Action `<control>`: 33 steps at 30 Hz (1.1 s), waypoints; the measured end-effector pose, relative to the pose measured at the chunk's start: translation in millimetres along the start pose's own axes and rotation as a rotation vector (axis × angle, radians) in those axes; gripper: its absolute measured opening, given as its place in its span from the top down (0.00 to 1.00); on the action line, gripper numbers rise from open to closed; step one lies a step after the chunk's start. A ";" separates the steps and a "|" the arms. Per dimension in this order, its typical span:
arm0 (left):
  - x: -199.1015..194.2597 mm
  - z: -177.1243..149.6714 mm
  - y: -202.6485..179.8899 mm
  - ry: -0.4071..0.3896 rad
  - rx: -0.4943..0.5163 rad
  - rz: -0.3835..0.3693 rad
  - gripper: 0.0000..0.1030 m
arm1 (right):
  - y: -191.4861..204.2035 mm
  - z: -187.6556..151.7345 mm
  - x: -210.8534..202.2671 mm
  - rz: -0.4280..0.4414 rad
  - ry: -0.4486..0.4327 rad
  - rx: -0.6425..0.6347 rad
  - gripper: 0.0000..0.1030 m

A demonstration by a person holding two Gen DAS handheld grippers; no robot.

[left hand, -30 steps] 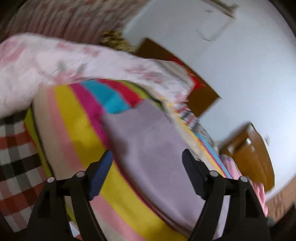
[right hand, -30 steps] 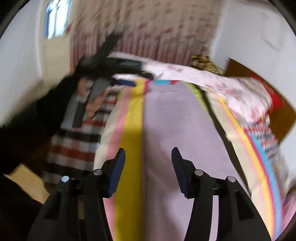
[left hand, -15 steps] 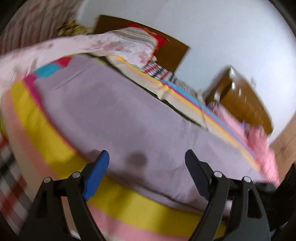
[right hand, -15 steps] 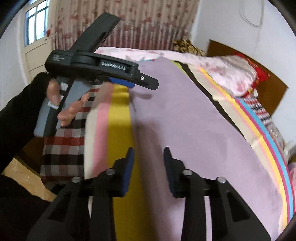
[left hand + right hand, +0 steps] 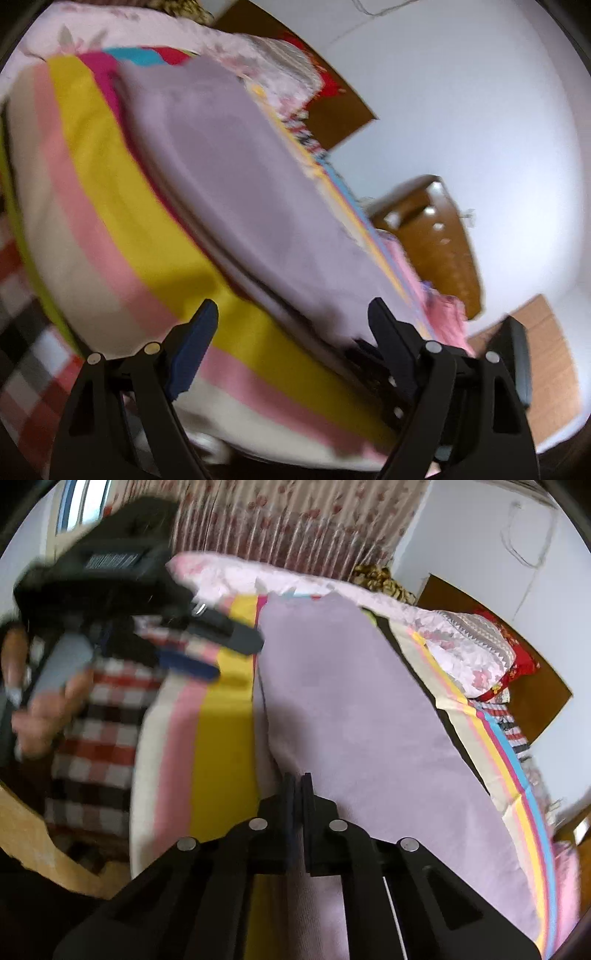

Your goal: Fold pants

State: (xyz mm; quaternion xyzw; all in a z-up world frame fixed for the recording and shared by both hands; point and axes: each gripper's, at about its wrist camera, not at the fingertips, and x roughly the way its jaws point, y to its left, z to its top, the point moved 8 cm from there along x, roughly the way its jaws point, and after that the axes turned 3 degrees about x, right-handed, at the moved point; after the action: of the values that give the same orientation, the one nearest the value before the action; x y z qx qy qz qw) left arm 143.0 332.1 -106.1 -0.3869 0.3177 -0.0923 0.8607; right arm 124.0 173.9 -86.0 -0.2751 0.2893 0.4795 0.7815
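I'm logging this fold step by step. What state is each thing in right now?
Pants: spread flat along the striped bedsheet, not yet folded.
Right gripper: fingers shut at the pants' near edge; whether they pinch cloth is unclear.
Left gripper: fingers wide open over the pants' edge, holding nothing.
Pink quilt: bunched at the bed's far end.
Curtain: drawn.

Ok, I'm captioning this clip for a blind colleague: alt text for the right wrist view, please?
The right gripper is shut on the near edge of lilac pants spread flat on a striped bedsheet. At upper left, a hand holds the left gripper, blurred, above the bed.
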 end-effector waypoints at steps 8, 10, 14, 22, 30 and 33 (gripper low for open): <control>34.9 0.1 -13.8 0.087 -0.072 -0.145 0.34 | -18.5 4.0 -8.4 0.079 -0.013 0.101 0.96; 36.5 4.8 -11.6 0.076 -0.087 -0.156 0.47 | -13.8 4.7 -9.1 0.087 -0.017 0.096 0.96; 34.9 6.7 -12.3 0.061 -0.066 -0.142 0.73 | -13.0 3.6 -9.5 0.091 -0.021 0.106 0.96; 15.3 -0.3 -16.6 0.025 0.008 -0.045 0.98 | -3.0 9.7 -16.0 0.086 -0.024 0.070 0.96; 29.6 -8.5 6.1 0.084 -0.016 0.032 0.87 | 21.2 -11.0 -3.9 0.138 0.108 0.014 0.41; 10.2 3.2 11.0 0.018 0.027 0.232 0.38 | 22.1 -14.6 -28.6 0.182 0.083 0.041 0.47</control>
State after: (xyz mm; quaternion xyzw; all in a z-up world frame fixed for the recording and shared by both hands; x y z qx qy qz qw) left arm 152.0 337.4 -117.2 -0.3351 0.3666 0.0002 0.8680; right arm 90.6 155.3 -78.9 -0.2513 0.3546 0.5306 0.7277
